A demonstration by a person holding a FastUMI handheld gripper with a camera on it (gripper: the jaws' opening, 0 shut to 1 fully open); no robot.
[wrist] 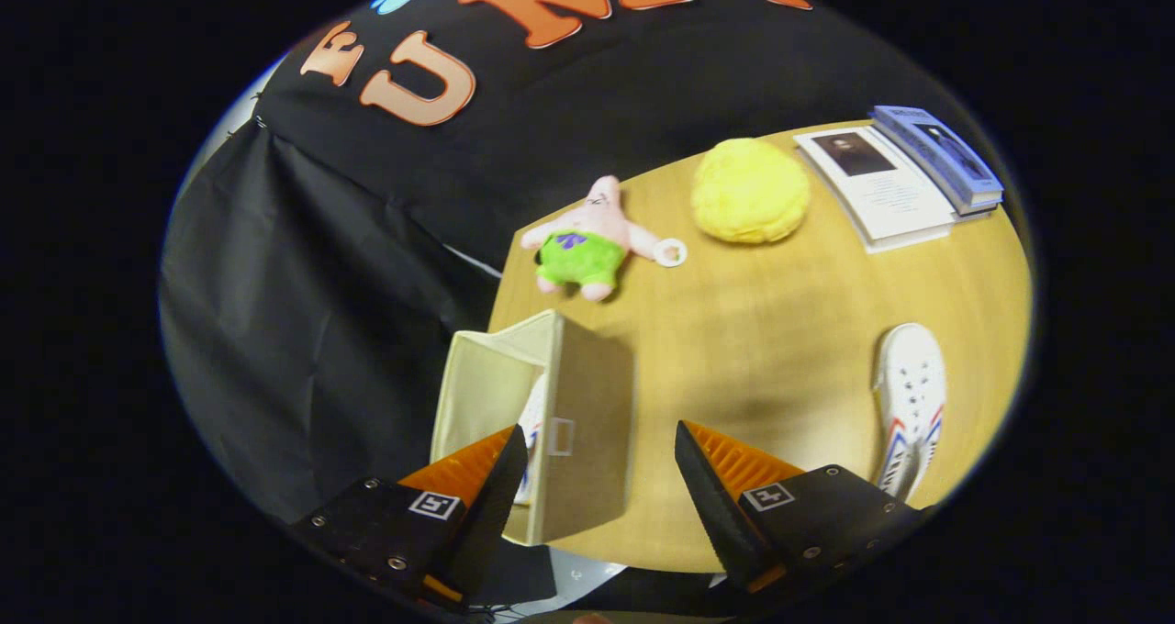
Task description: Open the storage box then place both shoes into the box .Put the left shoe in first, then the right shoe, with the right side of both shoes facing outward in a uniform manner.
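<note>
So the counter is a light wood top with a rounded-looking edge, pretty bare in the middle, with a soft shadow on it just ahead of the tongs. Behind it and down the left side hangs the booth's black cloth wall, creased and falling past the counter's edge.

The tongs are spread wide and holding nothing, fingers well apart. One finger sits over the storage box, the other hangs over bare wood.

The storage box is a beige fabric one at the near left corner of the counter, right by the edge. It's open, and you can see a bit of a white shoe inside it, mostly hidden by the box wall and the finger. There's a small tab on the wall that faces the tongs.

The other white shoe, with red and blue stripes along the sole, lies on the counter off to the right of the tongs, well apart from the box.

Far side of the counter: a pink star plush toy in green shorts, a fuzzy yellow cushion next to it, and a white book with a blue book lying partly on it.
</note>
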